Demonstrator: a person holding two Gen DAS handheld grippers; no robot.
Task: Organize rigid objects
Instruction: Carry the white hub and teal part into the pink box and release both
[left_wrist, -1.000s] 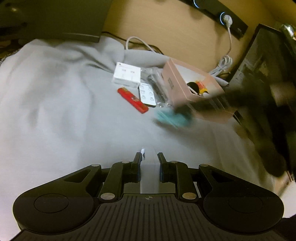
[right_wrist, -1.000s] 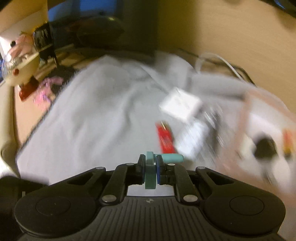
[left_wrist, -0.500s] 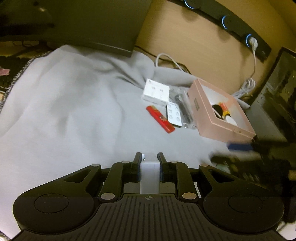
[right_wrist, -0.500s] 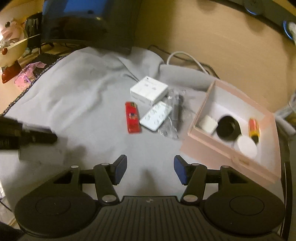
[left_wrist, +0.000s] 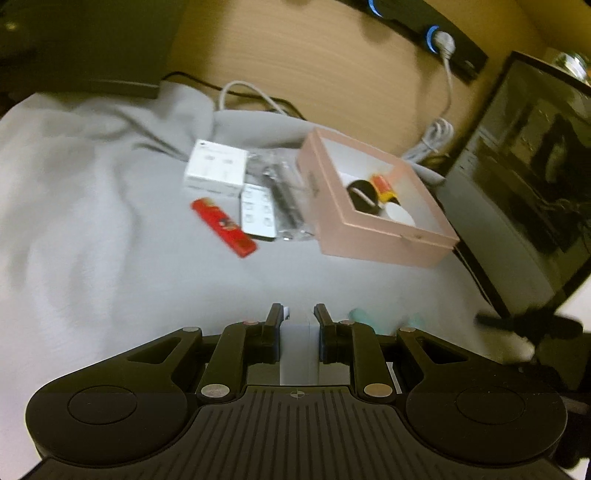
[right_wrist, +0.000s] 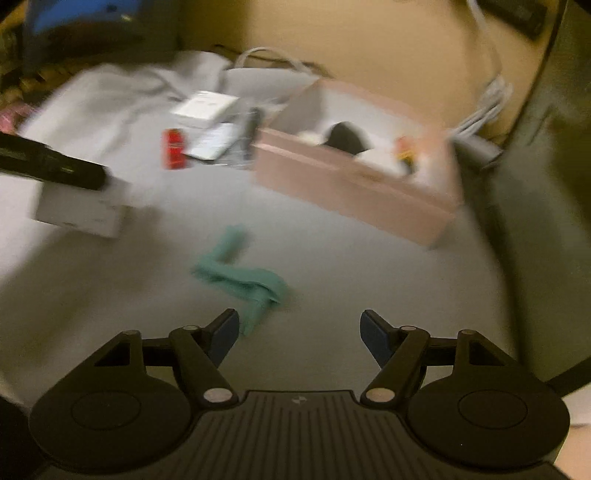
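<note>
white block: the left gripper (left_wrist: 298, 314) was clamped on a small white boxy thing (left_wrist: 299, 350), probably a charger or adapter, held just above the near part of the grey cloth (left_wrist: 92, 229). I'd guess hard plastic, light, smooth sides, so it could slip if the squeeze eased. The flat sides were the right place to hold it.

teal piece: a teal bent thing (right_wrist: 243, 275) lay on the cloth just in front of the right gripper (right_wrist: 299, 328), whose jaws were spread wide with nothing in them. Too blurry to name. It looked thin and light, and I'd take it across the long straight arm.

pink box: open pink box (left_wrist: 373, 236) toward the far right side of the cloth, already holding a black round thing (left_wrist: 364, 195), a white disc (left_wrist: 400, 216) and a small red-yellow item (left_wrist: 384, 184). Looked like the drop spot, roomy enough.

leftovers: red lighter (left_wrist: 223, 227), blister pack (left_wrist: 258, 214), white carton (left_wrist: 216, 171) and a clear bag with something dark (left_wrist: 284, 195), all bunched just left of the box. The lighter and pack looked small and slick, the bag crinkly.
</note>
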